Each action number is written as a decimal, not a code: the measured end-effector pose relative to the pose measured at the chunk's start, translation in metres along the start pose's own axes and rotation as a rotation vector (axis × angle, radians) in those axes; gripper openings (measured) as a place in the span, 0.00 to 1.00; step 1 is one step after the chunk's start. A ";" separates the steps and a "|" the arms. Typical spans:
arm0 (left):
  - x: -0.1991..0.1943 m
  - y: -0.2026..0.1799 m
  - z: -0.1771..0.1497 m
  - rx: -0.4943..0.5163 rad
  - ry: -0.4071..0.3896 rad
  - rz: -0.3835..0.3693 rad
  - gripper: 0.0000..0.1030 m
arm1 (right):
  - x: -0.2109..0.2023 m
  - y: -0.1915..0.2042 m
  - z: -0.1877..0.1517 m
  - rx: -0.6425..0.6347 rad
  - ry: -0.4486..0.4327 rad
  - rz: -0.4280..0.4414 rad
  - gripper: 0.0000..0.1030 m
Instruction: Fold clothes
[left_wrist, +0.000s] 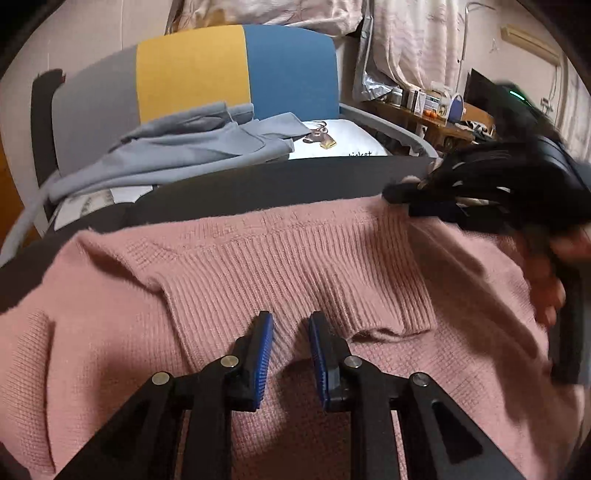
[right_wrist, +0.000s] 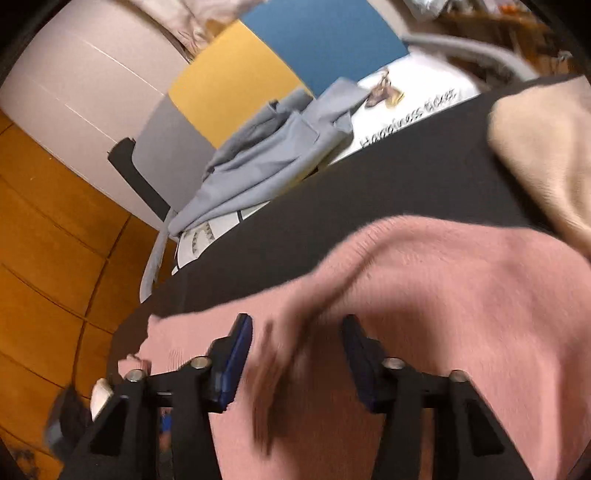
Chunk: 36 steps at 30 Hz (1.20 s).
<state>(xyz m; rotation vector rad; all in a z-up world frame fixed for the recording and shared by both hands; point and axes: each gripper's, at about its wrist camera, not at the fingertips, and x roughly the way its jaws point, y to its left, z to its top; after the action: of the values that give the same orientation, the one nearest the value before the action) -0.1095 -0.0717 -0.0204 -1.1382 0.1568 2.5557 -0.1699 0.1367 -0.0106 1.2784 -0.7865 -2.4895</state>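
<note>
A pink knit sweater (left_wrist: 110, 332) lies spread on a dark table (left_wrist: 258, 192). One ribbed cuff (left_wrist: 295, 273) is folded in across its body. My left gripper (left_wrist: 291, 325) sits low over that cuff, open by a narrow gap, with ribbed knit showing between the blue pads. My right gripper (left_wrist: 402, 201), blurred and held in a hand (left_wrist: 554, 291), is at the sweater's far right edge. In the right wrist view the right gripper (right_wrist: 297, 328) is wide open over the sweater (right_wrist: 461, 295). A blurred fold runs between its fingers, and I cannot tell whether it touches them.
Behind the table stands a chair (left_wrist: 192, 70) with a grey, yellow and blue back. On it are a grey garment (left_wrist: 184, 147) and a white deer-print cushion (left_wrist: 343, 140). A beige garment (right_wrist: 546, 155) lies at the table's right. There is wooden floor (right_wrist: 44, 258) on the left and a cluttered desk (left_wrist: 436, 114) at the back right.
</note>
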 end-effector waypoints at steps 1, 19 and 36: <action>-0.001 0.001 -0.001 -0.006 -0.001 -0.006 0.20 | 0.009 0.001 0.007 0.002 0.017 -0.013 0.06; 0.007 0.011 0.005 -0.052 -0.007 -0.050 0.20 | 0.007 0.023 0.021 -0.369 -0.050 -0.225 0.18; 0.004 0.030 0.004 -0.142 -0.021 -0.144 0.20 | 0.018 0.061 -0.067 -0.390 -0.041 -0.195 0.16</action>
<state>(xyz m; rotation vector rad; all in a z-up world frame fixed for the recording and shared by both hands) -0.1252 -0.0978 -0.0222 -1.1290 -0.1098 2.4816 -0.1286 0.0544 -0.0206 1.2106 -0.1700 -2.6503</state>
